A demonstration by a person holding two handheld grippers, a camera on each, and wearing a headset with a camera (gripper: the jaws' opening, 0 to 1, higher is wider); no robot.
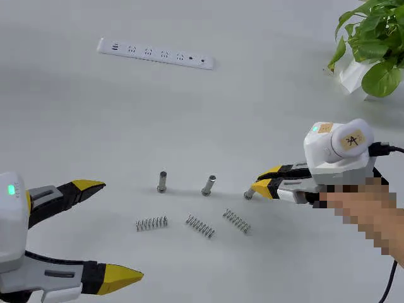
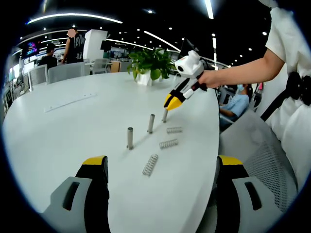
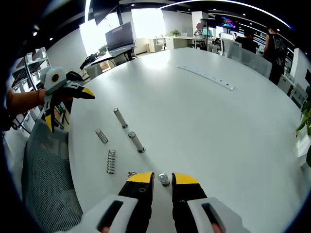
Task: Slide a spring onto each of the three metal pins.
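Three short metal pins stand in a row on the white table: left pin, middle pin, right pin. Just in front of them lie three loose springs. My right gripper reaches in from the right, and its yellow-tipped jaws are shut on the right pin. My left gripper hangs wide open at the lower left, well short of the nearest spring, with nothing between its jaws.
A white power strip lies at the far side of the table. A potted plant stands at the far right corner. A mesh chair sits off the table's near edge. People stand in the office background.
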